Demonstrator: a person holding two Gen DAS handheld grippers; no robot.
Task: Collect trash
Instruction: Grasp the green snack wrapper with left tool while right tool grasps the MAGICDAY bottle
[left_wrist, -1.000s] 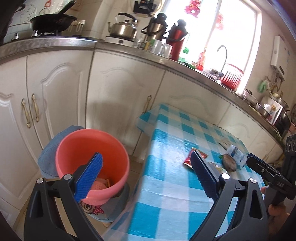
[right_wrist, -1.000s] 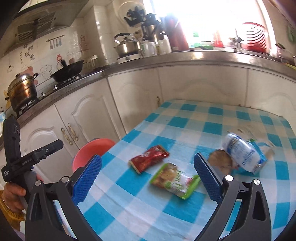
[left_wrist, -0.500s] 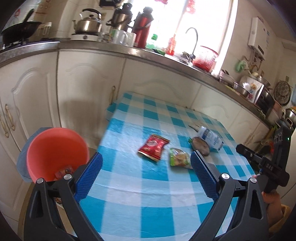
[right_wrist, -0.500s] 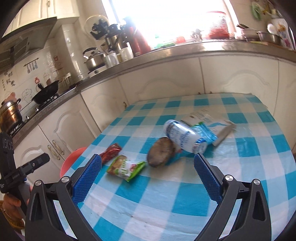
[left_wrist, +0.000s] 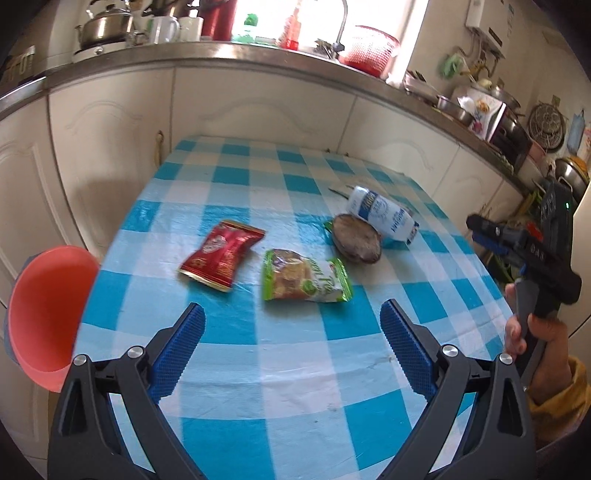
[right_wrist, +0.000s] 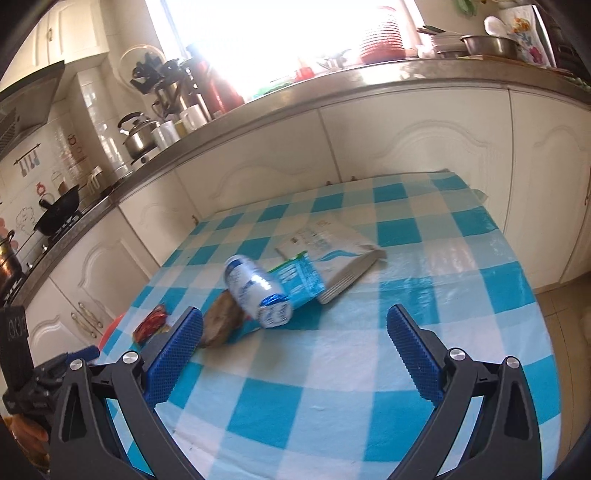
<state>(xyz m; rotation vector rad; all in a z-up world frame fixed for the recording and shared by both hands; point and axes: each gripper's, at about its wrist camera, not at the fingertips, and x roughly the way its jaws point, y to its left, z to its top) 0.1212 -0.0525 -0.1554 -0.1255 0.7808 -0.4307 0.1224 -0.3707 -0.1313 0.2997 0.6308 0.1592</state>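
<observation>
On the blue checked tablecloth lie a red snack packet, a green snack packet, a brown round piece and a white-and-blue bottle on its side. My left gripper hovers open just short of the green packet, holding nothing. An orange bin stands off the table's left edge. In the right wrist view my right gripper is open and empty, with the bottle, the brown piece, a teal wrapper and a white flat carton ahead of it.
White kitchen cabinets and a steel counter with kettles and flasks run behind the table. A hand holds the other gripper's handle at the table's right edge. Tiled floor shows past the table's right side.
Both grippers have swung to the right over the table. The bin slid to the left edge of the left view, and the bottle and carton now sit central in the right view. Both stay open.
</observation>
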